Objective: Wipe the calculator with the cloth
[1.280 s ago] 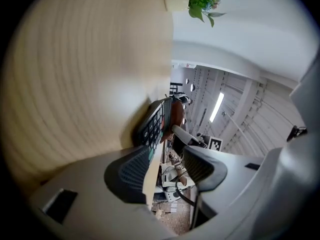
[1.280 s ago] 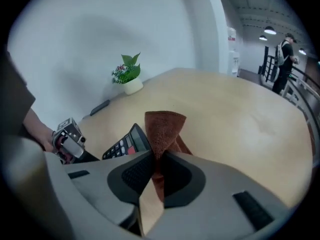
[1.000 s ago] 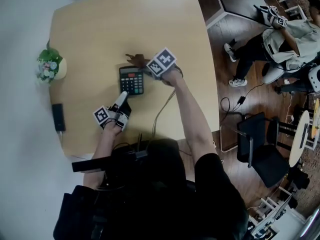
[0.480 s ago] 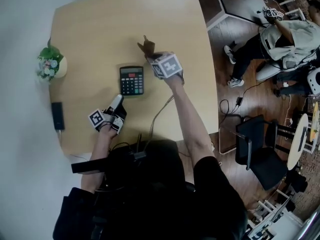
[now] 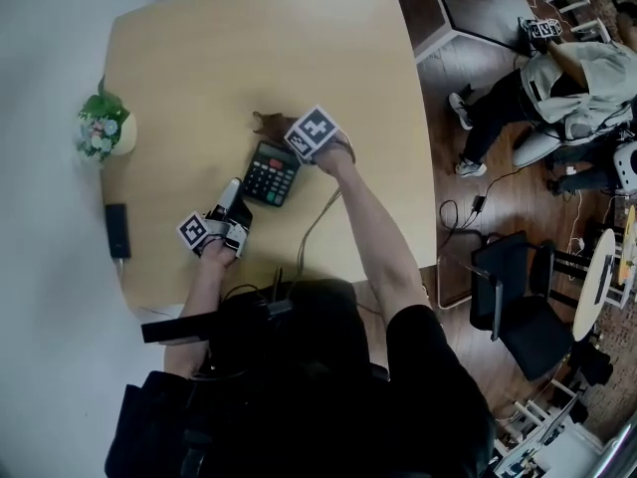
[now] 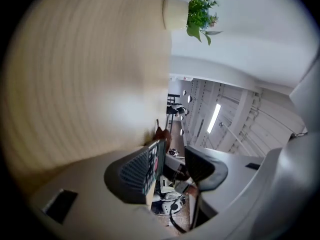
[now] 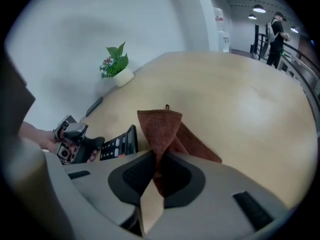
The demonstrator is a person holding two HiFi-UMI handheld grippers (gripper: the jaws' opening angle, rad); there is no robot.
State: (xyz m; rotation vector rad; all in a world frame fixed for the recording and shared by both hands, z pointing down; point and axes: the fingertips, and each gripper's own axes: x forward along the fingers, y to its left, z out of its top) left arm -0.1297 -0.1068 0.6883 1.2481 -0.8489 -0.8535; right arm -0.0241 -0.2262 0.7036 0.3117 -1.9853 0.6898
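The black calculator (image 5: 272, 173) lies askew on the wooden table (image 5: 199, 58). My right gripper (image 5: 299, 139) is shut on a brown cloth (image 5: 269, 122), which hangs down at the calculator's far edge. In the right gripper view the cloth (image 7: 165, 129) is pinched between the pads, with the calculator (image 7: 120, 144) just to its left. My left gripper (image 5: 232, 189) lies level at the calculator's near left corner. Its jaws have just been opening. In the left gripper view the calculator's edge (image 6: 152, 164) shows in the gap beside one pad, and nothing is pinched.
A small potted plant (image 5: 100, 127) stands at the table's left edge, with a flat black device (image 5: 116, 231) nearer to me. Cables (image 5: 318, 227) run over the near edge. To the right, off the table, are a seated person (image 5: 567, 78) and a black chair (image 5: 518, 287).
The right gripper has come down with the cloth from above the table to the calculator's far edge. The calculator has turned askew and slid slightly nearer. The left gripper drew back a little.
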